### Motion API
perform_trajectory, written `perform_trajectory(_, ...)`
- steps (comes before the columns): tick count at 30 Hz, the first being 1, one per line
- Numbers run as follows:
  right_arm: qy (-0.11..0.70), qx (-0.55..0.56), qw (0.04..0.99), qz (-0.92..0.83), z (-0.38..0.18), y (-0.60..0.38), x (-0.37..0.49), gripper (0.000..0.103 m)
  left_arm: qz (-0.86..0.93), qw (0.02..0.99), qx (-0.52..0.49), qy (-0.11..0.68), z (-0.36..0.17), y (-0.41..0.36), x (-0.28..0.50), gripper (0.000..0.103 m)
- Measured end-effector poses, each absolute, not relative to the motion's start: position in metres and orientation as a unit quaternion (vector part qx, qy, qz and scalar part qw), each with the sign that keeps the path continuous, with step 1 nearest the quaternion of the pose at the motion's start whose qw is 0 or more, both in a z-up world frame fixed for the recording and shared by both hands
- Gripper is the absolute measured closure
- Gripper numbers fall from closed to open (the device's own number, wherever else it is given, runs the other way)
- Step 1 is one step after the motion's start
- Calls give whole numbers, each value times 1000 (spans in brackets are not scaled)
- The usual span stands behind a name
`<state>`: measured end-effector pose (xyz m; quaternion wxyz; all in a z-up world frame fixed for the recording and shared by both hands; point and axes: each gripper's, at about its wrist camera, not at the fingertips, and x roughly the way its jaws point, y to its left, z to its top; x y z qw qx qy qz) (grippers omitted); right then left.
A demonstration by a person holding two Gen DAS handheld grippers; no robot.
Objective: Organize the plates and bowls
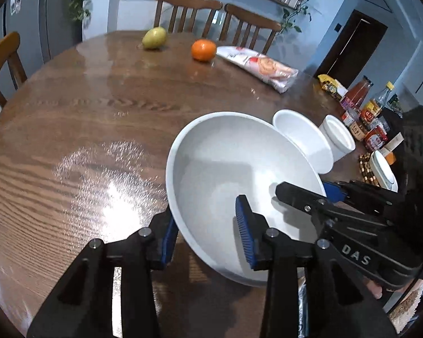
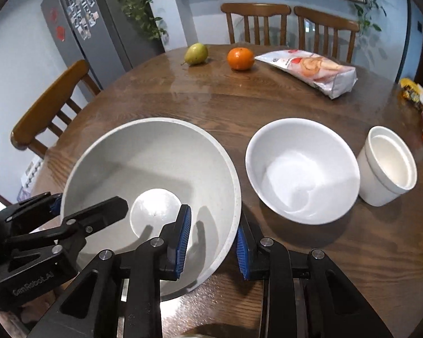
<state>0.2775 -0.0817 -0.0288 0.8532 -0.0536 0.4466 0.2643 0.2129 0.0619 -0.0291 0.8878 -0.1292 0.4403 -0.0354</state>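
Observation:
A large grey-white bowl (image 1: 225, 163) (image 2: 155, 163) sits near the front of the round wooden table (image 1: 98, 118). My left gripper (image 1: 206, 217) is shut on its near-left rim, one blue pad inside and one outside. My right gripper (image 2: 213, 225) is shut on the bowl's right rim in the same way. Each view shows the other gripper on the opposite rim: the right gripper (image 1: 304, 190) and the left gripper (image 2: 88, 201). A smaller white bowl (image 2: 301, 169) (image 1: 304, 140) stands just right of the large one. Further right is a white cup-like pot (image 2: 386, 166) (image 1: 338, 138).
At the table's far side lie a green pear (image 2: 196, 53), an orange (image 2: 240, 58) and a snack bag (image 2: 310, 67). Bottles and jars (image 1: 363, 107) and a white dish (image 1: 383, 169) on a mat crowd the right edge. Wooden chairs (image 2: 256, 22) ring the table.

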Motion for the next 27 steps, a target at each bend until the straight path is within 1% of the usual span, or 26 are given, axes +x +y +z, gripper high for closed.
perform_trajectory(8, 479, -69, 827, 285, -44, -71, 277, 71, -37, 890, -136, 434, -30, 68, 203, 65)
perform_trajectory(16, 479, -89, 830, 273, -50, -66, 272, 71, -29, 884, -124, 450, -38, 64, 207, 65)
perform_trajectory(27, 476, -106, 831, 268, -51, -61, 269, 71, -33, 883, -131, 449, -38, 68, 207, 63)
